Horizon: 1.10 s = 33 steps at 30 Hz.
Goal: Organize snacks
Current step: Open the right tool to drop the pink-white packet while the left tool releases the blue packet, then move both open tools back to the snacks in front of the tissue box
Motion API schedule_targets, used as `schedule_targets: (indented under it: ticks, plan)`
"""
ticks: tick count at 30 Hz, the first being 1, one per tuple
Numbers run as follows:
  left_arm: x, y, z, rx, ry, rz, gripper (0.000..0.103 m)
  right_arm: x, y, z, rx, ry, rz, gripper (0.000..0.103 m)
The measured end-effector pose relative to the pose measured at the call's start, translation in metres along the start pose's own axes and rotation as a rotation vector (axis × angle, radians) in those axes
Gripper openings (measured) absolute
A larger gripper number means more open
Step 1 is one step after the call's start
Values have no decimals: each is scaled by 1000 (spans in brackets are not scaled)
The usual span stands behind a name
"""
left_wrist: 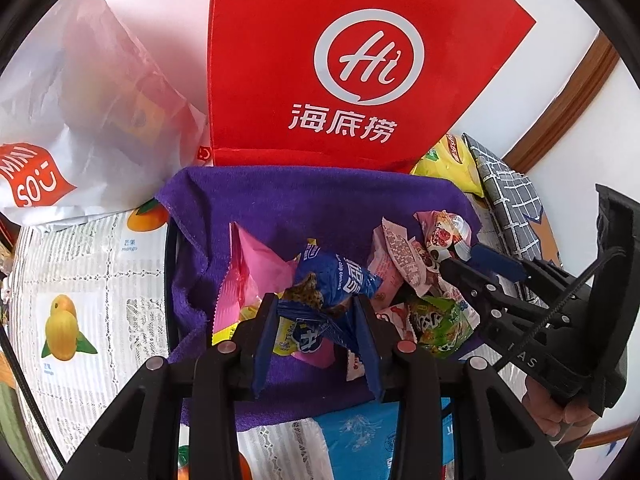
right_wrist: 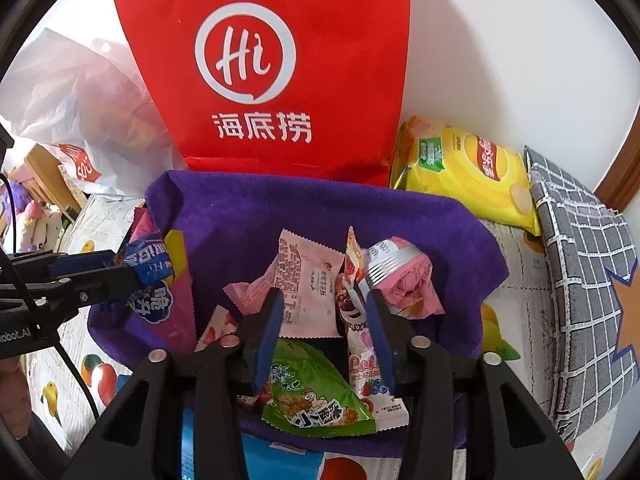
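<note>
A basket lined with a purple cloth holds several small snack packets. My left gripper is shut on a blue cookie packet, which hangs above the basket's left side; it also shows in the right wrist view. My right gripper is open over the basket's right side, its fingers either side of a pink strawberry wafer packet. A light pink packet and a green packet lie below it. In the left wrist view the right gripper touches the pink packets.
A red Haidilao bag stands behind the basket. A white Miniso bag lies at back left. A yellow chips bag and a grey checked cloth lie at right. A fruit-print tablecloth covers the table.
</note>
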State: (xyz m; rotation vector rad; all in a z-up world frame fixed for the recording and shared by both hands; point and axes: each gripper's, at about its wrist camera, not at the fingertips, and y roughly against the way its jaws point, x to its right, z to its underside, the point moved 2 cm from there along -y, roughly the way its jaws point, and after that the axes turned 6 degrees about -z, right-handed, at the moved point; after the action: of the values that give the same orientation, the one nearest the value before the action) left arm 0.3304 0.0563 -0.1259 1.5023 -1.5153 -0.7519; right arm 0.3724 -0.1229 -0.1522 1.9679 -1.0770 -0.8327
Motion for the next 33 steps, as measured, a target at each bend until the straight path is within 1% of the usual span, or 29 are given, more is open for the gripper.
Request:
schedule_targets:
  ticks: [1, 5, 6, 7, 9, 10, 17, 21, 23, 25, 27, 30, 32, 33]
  plan:
    - [1, 0, 0, 1, -2, 0, 36, 0, 2, -1, 7, 1, 2, 53]
    - [1, 2, 0, -1, -4, 5, 39, -3, 7, -1, 19, 7, 6, 56]
    - [1, 3, 0, 1, -3, 9, 40, -3, 9, -2, 22, 6, 8, 58]
    - [1, 4, 0, 2, -2, 13, 44, -3, 11, -2, 29, 2, 9, 62]
    - [1, 7, 0, 8, -2, 19, 50, -3, 15, -3, 45, -10, 2, 65]
    - [1, 9, -1, 14, -2, 17, 52, -3, 16, -4, 53, -17, -1, 66]
    - [0, 24, -3, 46, 4, 39, 56, -6, 30, -7, 88, -42, -4, 66]
    - [2, 34, -3, 64, -1, 58, 57, -7, 46, -2, 107, -58, 5, 69]
    - [3, 38, -3, 70, -4, 65, 57, -7, 58, 2, 123, -61, 17, 71]
    - [6, 46, -2, 82, -11, 65, 57, -7, 69, 6, 142, -73, 30, 77]
    - [8, 55, -1, 97, -14, 73, 57, -7, 81, 12, 161, -84, 37, 79]
    - [12, 70, 1, 121, -21, 90, 57, -8, 98, 23, 162, -83, 65, 84]
    - [14, 83, 3, 155, -18, 112, 57, -9, 107, 29, 158, -90, 113, 86]
    - [14, 88, 4, 162, -15, 117, 57, -9, 112, 33, 150, -94, 151, 86]
